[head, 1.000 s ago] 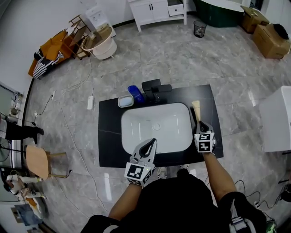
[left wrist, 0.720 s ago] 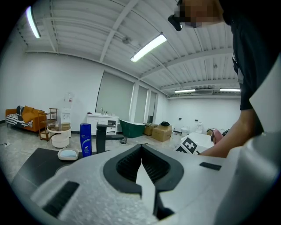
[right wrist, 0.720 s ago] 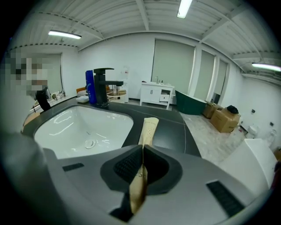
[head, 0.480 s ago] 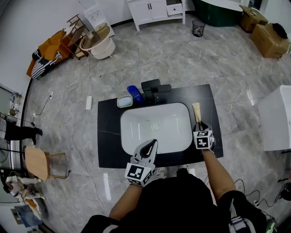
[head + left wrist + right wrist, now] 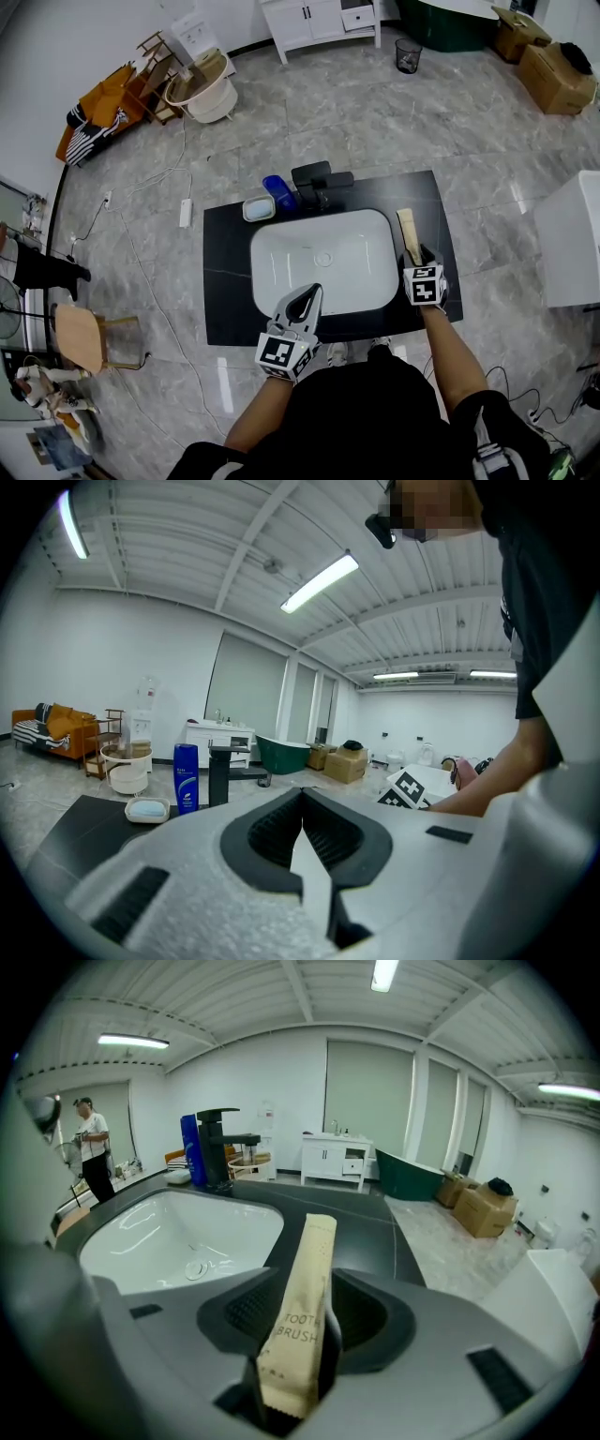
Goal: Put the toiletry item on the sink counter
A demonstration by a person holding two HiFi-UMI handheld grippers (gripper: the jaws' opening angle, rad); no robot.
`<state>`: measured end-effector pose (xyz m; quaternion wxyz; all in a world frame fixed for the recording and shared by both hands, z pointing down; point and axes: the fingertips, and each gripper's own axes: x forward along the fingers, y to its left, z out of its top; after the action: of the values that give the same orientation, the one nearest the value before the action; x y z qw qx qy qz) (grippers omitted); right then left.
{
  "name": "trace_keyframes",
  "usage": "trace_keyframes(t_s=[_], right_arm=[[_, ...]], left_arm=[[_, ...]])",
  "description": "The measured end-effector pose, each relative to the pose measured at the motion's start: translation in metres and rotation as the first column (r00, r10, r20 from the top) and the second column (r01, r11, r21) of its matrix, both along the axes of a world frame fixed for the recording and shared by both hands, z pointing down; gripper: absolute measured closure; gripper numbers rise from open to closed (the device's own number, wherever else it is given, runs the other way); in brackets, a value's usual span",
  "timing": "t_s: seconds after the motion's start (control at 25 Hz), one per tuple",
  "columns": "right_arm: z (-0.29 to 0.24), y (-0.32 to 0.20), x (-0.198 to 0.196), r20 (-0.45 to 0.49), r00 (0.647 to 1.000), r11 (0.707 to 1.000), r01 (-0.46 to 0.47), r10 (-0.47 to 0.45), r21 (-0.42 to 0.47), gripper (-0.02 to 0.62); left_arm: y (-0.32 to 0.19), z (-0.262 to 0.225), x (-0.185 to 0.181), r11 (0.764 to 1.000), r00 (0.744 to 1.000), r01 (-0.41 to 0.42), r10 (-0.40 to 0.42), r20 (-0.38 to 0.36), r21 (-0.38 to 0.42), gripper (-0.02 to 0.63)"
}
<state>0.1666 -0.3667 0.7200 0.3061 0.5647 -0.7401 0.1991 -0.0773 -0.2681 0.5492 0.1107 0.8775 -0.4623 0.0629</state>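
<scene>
A tan paper toothbrush packet point(image 5: 408, 230) lies lengthwise on the black sink counter point(image 5: 225, 272), to the right of the white basin point(image 5: 323, 262). My right gripper point(image 5: 421, 255) is at the packet's near end. Its jaws are opening, and the packet point(image 5: 305, 1307) still lies between them, with a gap beside it where the pads do not press. My left gripper point(image 5: 305, 302) hovers over the basin's front rim. It is shut with its tips point(image 5: 302, 797) meeting and nothing in it.
A black faucet point(image 5: 319, 183), a blue bottle point(image 5: 278, 195) and a soap dish point(image 5: 259, 209) stand along the counter's far edge. The counter's front edge is at my body. A person point(image 5: 92, 1152) stands far off on the left.
The right gripper's jaws have spread apart around the packet, which stays on the counter. The left gripper has held its place.
</scene>
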Motion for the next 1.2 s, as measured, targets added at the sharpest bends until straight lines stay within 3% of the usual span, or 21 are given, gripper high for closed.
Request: trace_keyframes(t_s=[0.44,0.68,0.92,1.2], right_arm=[[-0.113,0.007,-0.011,0.069,0.996,0.973,0.035,-0.052,0.227,0.440],[-0.173,0.011,-0.013,0.095,0.992,0.937,0.044,-0.081,0.346,0.474],[-0.218,0.019,-0.012,0.140,0.989,0.898,-0.022,-0.044,0.439,0.548],[-0.266,0.034,-0.026,0.152,0.984,0.853,0.002,-0.095,0.522,0.589]], left_arm=[[-0.007,-0.012,-0.005,1.000,0.999,0.018,-0.017,-0.043,0.023,0.597],[-0.010,-0.022,-0.006,0.999,0.998,0.025,-0.023,-0.053,0.044,0.597],[-0.011,-0.031,-0.008,0.997,0.998,0.024,-0.019,-0.057,0.071,0.597],[-0.012,-0.053,-0.019,0.994,0.991,0.058,-0.046,-0.123,0.092,0.597]])
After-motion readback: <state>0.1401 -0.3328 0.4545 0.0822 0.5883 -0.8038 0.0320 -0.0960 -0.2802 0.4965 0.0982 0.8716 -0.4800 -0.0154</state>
